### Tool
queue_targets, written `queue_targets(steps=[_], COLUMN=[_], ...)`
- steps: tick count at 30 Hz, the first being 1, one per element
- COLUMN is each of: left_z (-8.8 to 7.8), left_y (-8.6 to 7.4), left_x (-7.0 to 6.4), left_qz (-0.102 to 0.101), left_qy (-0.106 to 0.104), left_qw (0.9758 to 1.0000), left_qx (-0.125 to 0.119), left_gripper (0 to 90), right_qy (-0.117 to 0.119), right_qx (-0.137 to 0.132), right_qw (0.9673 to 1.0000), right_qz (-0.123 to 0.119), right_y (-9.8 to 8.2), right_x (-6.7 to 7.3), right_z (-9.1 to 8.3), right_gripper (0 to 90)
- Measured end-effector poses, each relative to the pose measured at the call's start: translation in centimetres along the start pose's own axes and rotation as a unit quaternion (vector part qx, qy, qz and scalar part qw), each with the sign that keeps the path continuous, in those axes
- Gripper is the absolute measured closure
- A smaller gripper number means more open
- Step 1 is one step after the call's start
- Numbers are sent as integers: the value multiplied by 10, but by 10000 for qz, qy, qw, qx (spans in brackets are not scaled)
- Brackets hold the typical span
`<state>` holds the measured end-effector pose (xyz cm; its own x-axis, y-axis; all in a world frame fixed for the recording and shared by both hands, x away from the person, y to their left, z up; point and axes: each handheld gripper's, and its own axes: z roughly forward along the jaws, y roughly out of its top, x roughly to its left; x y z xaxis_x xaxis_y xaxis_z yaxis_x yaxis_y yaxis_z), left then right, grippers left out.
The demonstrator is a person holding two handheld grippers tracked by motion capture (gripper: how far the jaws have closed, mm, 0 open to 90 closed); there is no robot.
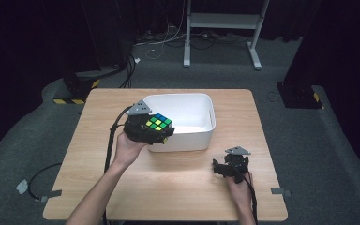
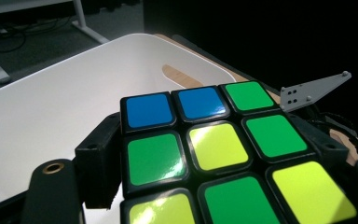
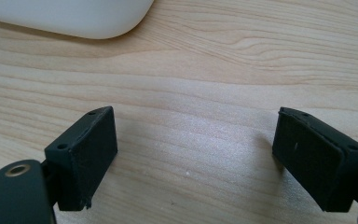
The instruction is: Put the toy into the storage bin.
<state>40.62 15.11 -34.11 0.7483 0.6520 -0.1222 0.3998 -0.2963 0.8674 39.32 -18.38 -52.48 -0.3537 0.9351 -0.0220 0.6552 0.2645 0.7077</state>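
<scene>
A scrambled puzzle cube [image 1: 159,123] with blue, green and yellow stickers on top sits between the jaws of my left gripper [image 1: 150,129], which is shut on it. The cube [image 2: 214,149] hangs over the near left rim of the white bin [image 1: 201,105], whose white inside [image 2: 51,107] lies behind it. My right gripper [image 1: 221,168] rests low on the table near the front right corner, pointing left. Its jaws stand wide apart over bare wood, and the right gripper [image 3: 193,149] has nothing between its pads.
The wooden table [image 1: 168,183] carries the white bin at its middle back. A corner of the bin [image 3: 74,18] lies ahead of the right gripper. Beyond the table are grey carpet, cables and a white metal frame [image 1: 225,21].
</scene>
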Motion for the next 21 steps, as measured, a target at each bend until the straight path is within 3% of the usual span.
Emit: queue_targets(steps=[21], left_z=[18], left_y=[25], left_x=[5], left_qz=[86], left_qy=[-43], left_qw=[10000], left_qx=[-20], left_gripper=[246], right_qy=[-5], right_qx=[-2], right_qw=[10000], right_qz=[-9], right_y=[0], right_x=[0], right_z=[0], right_gripper=[135])
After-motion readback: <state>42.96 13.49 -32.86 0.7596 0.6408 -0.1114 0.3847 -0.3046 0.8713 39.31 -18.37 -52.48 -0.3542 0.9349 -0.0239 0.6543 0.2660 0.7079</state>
